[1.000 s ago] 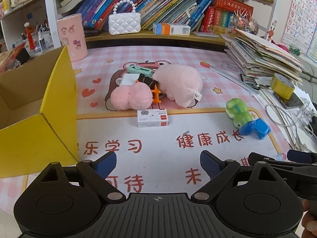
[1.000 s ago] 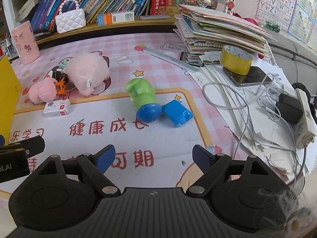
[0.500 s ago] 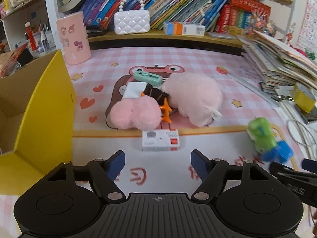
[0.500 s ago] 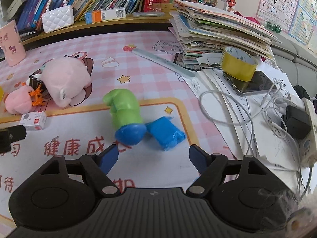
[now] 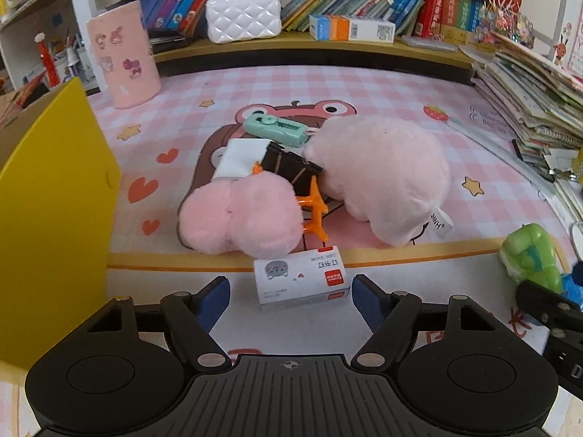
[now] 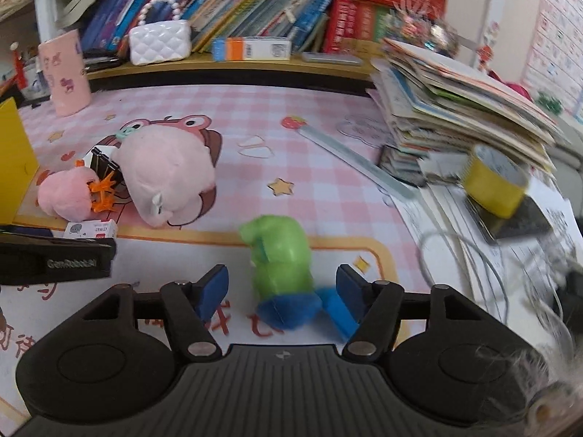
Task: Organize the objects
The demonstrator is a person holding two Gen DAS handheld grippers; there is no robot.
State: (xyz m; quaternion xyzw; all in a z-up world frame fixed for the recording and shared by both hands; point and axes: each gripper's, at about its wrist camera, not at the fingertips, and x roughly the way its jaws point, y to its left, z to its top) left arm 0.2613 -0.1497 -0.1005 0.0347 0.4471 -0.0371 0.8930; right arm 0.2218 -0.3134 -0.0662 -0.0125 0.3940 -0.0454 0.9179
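Observation:
My left gripper (image 5: pixel 291 291) is open, its fingers on either side of a small white staple box (image 5: pixel 301 278) lying on the mat. Behind the box lie a small pink plush (image 5: pixel 240 215), a big pale pink plush (image 5: pixel 382 178), an orange clip (image 5: pixel 315 207), a black binder clip (image 5: pixel 291 167) and a mint cutter (image 5: pixel 275 129). My right gripper (image 6: pixel 282 289) is open around a green and blue toy (image 6: pixel 282 255) standing between its fingers. The yellow box (image 5: pixel 54 196) stands at the left.
A pink cup (image 5: pixel 122 54) and a white purse (image 5: pixel 242 18) stand at the back by the bookshelf. A stack of papers (image 6: pixel 462 102), yellow tape (image 6: pixel 495 182), a phone and cables (image 6: pixel 455 266) crowd the right side.
Both grippers moved forward. The staple box now lies between my left fingers, and the green toy now stands between my right fingers. Both stay open.

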